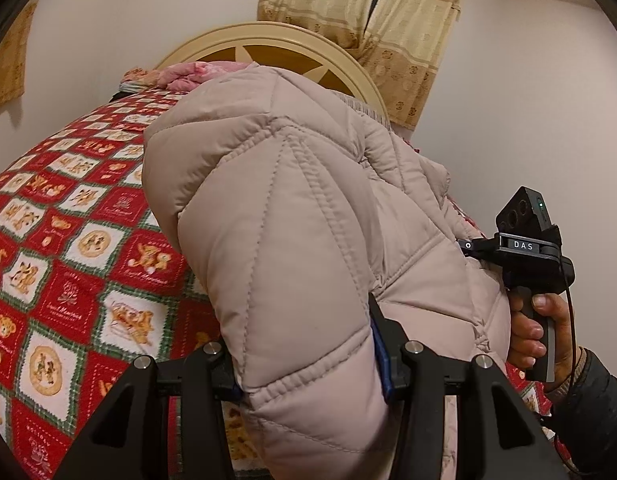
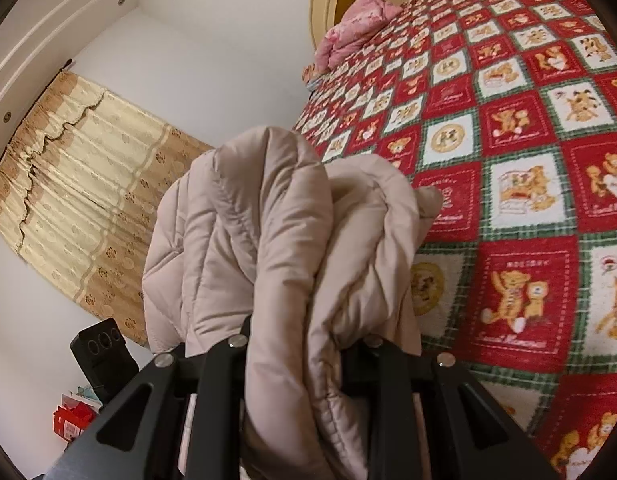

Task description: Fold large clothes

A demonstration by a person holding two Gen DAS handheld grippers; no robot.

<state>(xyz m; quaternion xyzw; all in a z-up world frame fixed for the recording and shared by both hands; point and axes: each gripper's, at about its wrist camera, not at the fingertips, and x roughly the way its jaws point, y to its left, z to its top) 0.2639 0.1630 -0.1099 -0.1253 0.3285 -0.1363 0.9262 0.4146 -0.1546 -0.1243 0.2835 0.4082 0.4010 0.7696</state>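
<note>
The left gripper has its jaws clamped on a thick quilted fold of the beige puffer jacket, which is held up above the red teddy-bear bedspread. The right gripper likewise pinches a bunched edge of the jacket, the padding filling the narrow gap between its fingers.

Teddy-bear bedspread, gold curtains, pink bedding

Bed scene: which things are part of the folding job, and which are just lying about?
In the job: beige quilted coat, left tool, right tool, both clamped on it.

Lying about: pink bedding, teddy-bear bedspread, curtains, red container.
</note>
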